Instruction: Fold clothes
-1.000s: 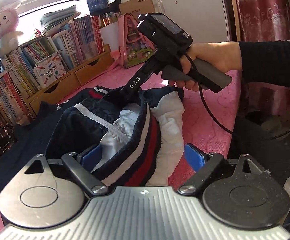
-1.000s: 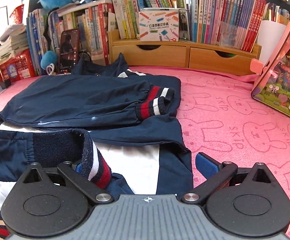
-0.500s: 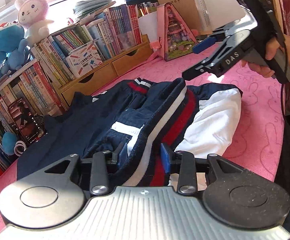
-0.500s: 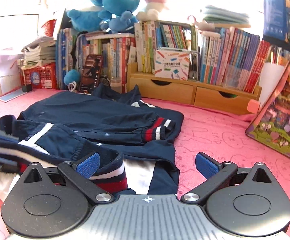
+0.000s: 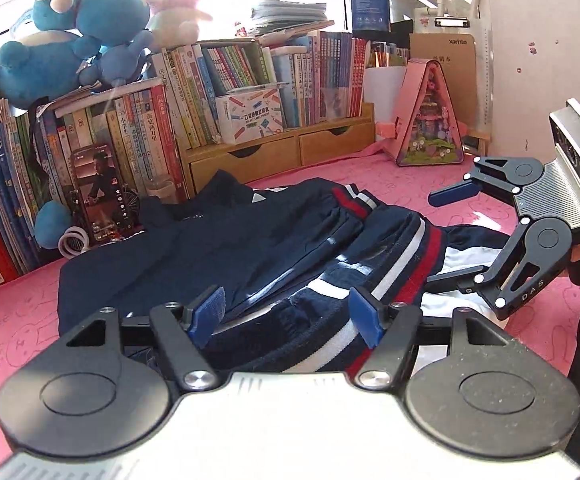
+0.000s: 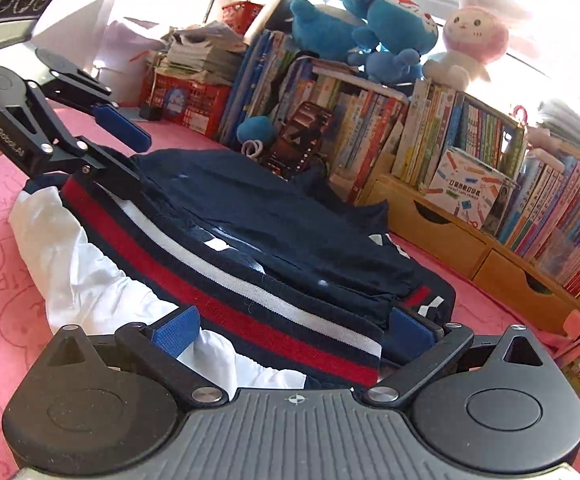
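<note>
Now left hand-held gripper (image 5: 288,316) opening, hem (image 5: 329,320) released — right hand-held gripper (image 6: 293,330) spread, returned over jacket (image 6: 250,216).

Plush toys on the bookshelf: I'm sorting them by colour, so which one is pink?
The pink-and-white bunny, rightmost of the group in both views. The other plush toys beside it are blue.

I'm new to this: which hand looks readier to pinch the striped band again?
Probably left. The left gripper straddles the navy jacket's red-and-white striped band, jaws opening. The right gripper also straddles it, but wider.
</note>
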`<state>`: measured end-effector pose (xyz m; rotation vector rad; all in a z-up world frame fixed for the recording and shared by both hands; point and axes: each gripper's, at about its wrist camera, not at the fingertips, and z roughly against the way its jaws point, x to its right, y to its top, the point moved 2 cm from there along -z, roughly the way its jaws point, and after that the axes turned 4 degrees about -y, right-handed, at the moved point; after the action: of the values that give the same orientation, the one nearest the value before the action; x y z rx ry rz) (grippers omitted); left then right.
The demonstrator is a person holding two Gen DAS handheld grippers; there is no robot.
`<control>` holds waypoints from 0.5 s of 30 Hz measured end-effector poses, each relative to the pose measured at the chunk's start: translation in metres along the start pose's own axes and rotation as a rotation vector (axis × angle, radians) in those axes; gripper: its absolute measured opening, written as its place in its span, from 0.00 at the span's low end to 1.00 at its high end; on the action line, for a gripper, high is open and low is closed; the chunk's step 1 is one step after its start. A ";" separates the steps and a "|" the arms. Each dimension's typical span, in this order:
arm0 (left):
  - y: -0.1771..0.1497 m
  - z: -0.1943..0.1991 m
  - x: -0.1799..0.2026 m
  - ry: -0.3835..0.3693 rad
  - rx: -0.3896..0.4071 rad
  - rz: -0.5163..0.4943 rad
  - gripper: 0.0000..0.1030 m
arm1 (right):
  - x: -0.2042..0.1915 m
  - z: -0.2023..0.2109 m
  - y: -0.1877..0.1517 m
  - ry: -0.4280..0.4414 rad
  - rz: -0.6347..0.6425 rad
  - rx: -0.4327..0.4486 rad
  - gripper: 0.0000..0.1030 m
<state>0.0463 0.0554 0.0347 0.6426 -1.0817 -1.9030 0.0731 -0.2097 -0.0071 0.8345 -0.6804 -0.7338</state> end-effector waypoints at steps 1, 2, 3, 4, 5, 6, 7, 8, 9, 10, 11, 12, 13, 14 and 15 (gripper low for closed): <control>-0.002 0.006 -0.004 -0.002 0.007 0.018 0.74 | 0.006 -0.007 -0.003 0.009 -0.060 -0.034 0.91; -0.005 0.011 -0.009 -0.001 0.011 0.036 0.75 | 0.011 -0.014 -0.007 0.015 -0.109 -0.073 0.86; -0.009 0.016 -0.015 0.000 0.011 0.059 0.79 | 0.013 -0.019 -0.011 0.006 -0.137 -0.109 0.72; -0.014 0.019 -0.021 0.000 0.006 0.084 0.84 | 0.014 -0.024 -0.015 -0.007 -0.161 -0.144 0.51; -0.019 0.020 -0.025 -0.001 -0.005 0.104 0.84 | 0.013 -0.025 -0.017 -0.030 -0.169 -0.155 0.38; -0.024 0.021 -0.028 0.001 -0.018 0.119 0.84 | 0.013 -0.024 -0.017 -0.070 -0.171 -0.143 0.08; -0.029 0.020 -0.030 0.007 -0.031 0.130 0.84 | 0.013 -0.022 -0.015 -0.112 -0.173 -0.128 0.04; -0.032 0.020 -0.031 0.016 -0.039 0.133 0.84 | 0.015 -0.019 -0.013 -0.138 -0.183 -0.104 0.04; -0.034 0.020 -0.032 0.025 -0.042 0.131 0.84 | 0.019 -0.016 -0.010 -0.153 -0.206 -0.070 0.04; -0.036 0.020 -0.031 0.029 -0.038 0.128 0.84 | 0.027 -0.013 -0.004 -0.162 -0.233 -0.041 0.04; -0.036 0.020 -0.030 0.025 -0.032 0.125 0.84 | 0.033 -0.012 0.001 -0.160 -0.245 -0.028 0.04; -0.036 0.020 -0.029 0.016 -0.026 0.119 0.85 | 0.037 -0.012 0.006 -0.134 -0.241 -0.021 0.04; -0.035 0.020 -0.027 0.012 -0.022 0.109 0.86 | 0.037 -0.011 0.010 -0.045 -0.221 -0.011 0.08; -0.035 0.018 -0.025 0.017 -0.023 0.098 0.86 | 0.037 -0.010 0.015 0.054 -0.199 -0.001 0.10; -0.035 0.016 -0.023 0.024 -0.026 0.087 0.86 | 0.031 -0.009 0.017 0.158 -0.165 0.006 0.21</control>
<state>0.0316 0.0919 0.0131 0.5927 -1.0518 -1.8272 0.1024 -0.2229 0.0103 0.9517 -0.4768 -0.8041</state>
